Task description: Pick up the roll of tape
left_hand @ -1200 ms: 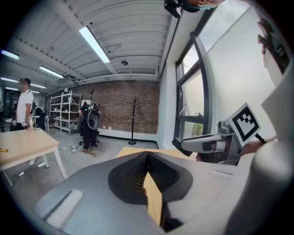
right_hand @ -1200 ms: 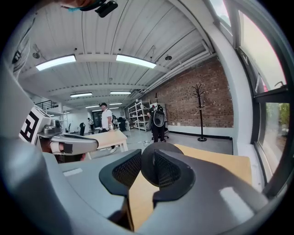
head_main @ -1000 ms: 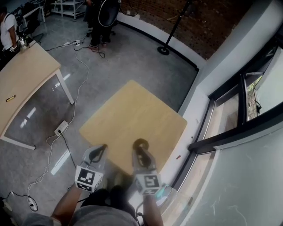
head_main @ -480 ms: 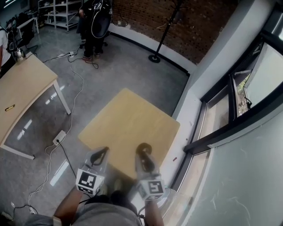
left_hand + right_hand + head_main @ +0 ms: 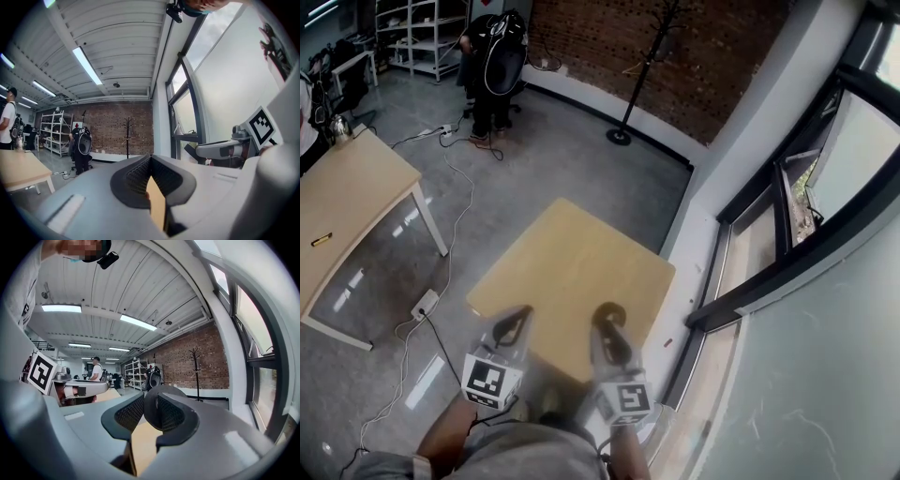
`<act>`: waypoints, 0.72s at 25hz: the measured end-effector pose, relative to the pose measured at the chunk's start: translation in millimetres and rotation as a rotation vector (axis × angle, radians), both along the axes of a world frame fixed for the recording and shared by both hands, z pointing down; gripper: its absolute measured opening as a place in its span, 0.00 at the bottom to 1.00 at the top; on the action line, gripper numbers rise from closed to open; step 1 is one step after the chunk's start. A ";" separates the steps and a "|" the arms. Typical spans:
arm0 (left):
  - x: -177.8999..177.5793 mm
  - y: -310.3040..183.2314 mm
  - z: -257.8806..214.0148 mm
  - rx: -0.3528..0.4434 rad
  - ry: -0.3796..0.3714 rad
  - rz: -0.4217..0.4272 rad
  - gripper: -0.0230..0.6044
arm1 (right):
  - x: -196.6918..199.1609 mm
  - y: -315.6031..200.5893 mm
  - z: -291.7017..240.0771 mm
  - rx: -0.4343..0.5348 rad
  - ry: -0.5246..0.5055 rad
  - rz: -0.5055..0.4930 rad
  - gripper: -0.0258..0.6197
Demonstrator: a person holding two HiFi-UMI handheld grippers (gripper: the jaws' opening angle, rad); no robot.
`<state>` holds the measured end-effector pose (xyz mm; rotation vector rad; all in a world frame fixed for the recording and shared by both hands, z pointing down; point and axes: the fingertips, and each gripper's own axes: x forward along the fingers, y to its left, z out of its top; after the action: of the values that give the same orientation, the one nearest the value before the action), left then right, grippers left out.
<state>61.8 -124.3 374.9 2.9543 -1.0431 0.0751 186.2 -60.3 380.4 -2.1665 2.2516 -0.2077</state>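
Wood fills the middle of the head view: a small square table [image 5: 572,272] stands on grey floor, with a window wall running down the right of the frame. At the lower edge both grippers reach out over the table's near side. The left gripper [image 5: 516,322] sits lower left with nothing in it, and the right gripper [image 5: 609,324] sits just right of it, carrying the roll of tape [image 5: 598,311], a dark ring standing on edge at its tips, clear of the tabletop. A longer table [image 5: 347,197] lies at the far left, and a person [image 5: 492,66] stands at the top by a brick wall [image 5: 609,47], with a coat stand [image 5: 630,75] to the right. In the left gripper view, the left gripper [image 5: 150,161] has its ribbed pads drawn together at the tips with nothing between them; a sliver of tabletop [image 5: 157,206] shows below, and the right gripper [image 5: 220,150] appears at mid right. In the right gripper view, the right gripper [image 5: 150,397] has its jaws partly parted and pressed on the roll of tape [image 5: 161,389], whose dark band rises between the pads at the frame's centre; the left gripper [image 5: 79,388] shows at mid left.
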 end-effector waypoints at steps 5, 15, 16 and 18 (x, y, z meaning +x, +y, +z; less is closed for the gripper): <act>-4.0 -4.2 -1.5 0.006 0.000 -0.011 0.04 | -1.1 -1.6 -6.5 0.014 0.021 0.003 0.20; -4.6 -5.0 -9.4 0.044 -0.009 -0.002 0.04 | -2.7 -3.1 -6.8 0.016 0.010 0.008 0.20; -5.3 -4.4 -9.7 0.044 -0.010 -0.003 0.04 | -3.3 -2.4 -6.6 0.015 0.012 0.007 0.20; -6.8 -2.5 -10.3 0.045 -0.009 -0.003 0.04 | -4.7 -0.7 -6.5 0.013 0.017 0.007 0.20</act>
<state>55.0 -126.8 364.7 2.9950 -1.0649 0.0665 181.5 -61.0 373.9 -2.1777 2.2479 -0.1743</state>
